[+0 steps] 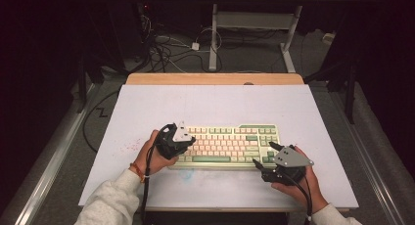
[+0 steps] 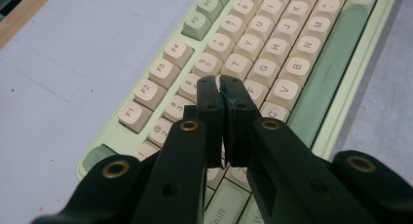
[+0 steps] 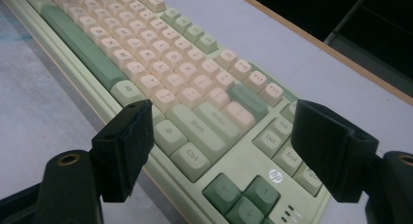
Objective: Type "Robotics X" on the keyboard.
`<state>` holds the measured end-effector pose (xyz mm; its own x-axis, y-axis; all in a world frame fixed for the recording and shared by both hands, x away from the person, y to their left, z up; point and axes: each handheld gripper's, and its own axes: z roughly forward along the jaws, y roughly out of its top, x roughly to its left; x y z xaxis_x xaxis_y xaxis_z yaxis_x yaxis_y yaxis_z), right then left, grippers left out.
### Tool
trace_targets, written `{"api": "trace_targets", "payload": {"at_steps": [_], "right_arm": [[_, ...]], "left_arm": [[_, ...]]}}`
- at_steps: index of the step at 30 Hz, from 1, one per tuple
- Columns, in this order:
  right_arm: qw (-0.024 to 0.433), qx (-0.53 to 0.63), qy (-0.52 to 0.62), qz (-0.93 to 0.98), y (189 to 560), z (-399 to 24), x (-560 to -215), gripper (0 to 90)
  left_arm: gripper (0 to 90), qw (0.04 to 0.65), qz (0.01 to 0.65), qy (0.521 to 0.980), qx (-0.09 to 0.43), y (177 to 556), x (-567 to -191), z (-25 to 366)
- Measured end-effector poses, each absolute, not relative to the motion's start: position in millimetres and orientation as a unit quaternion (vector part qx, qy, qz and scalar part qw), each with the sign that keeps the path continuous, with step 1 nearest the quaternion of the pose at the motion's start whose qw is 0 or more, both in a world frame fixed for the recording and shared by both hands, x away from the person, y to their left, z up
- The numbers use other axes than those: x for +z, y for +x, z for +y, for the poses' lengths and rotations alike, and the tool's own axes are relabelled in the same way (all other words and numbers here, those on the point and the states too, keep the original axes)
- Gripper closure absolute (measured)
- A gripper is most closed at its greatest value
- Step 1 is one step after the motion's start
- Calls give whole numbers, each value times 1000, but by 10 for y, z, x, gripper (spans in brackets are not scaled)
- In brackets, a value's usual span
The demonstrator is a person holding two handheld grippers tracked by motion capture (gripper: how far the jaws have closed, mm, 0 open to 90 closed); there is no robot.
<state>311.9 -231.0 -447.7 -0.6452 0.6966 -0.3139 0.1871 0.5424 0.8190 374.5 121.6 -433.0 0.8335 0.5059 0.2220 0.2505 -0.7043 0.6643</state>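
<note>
Gripper pair as I hold it: left gripper [image 1: 190, 138] nearly closed on nothing over the keyboard [image 1: 230, 146], right gripper [image 1: 264, 155] wide open at its near-right corner, on a pale surface [image 1: 215, 102] in a dark, cable-strewn room.

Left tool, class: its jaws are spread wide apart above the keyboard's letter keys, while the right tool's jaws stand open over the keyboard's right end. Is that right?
Not quite. The left tool has its jaws pressed together, nothing between them, as the left gripper view shows. It does hover above the letter keys of the keyboard, and the right tool does stand open over the right end.
</note>
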Motion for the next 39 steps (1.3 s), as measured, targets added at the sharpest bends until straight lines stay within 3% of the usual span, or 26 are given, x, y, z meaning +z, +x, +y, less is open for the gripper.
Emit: {"api": "trace_targets", "payload": {"at_steps": [6,16,20,39], "right_arm": [[323,397,274,815,3115,-2323,-4466,238],[321,398,278,813,3120,-2339,-4462,239],[322,397,279,813,3121,-2345,-4460,240],[327,400,285,807,3126,-2397,-4424,241]], "left_arm": [[742,337,206,895,206,3706,-4300,1251],[321,357,210,872,261,3585,-4288,1308],[252,362,208,868,269,3540,-4294,1329],[198,358,209,861,295,3412,-4391,1529]]}}
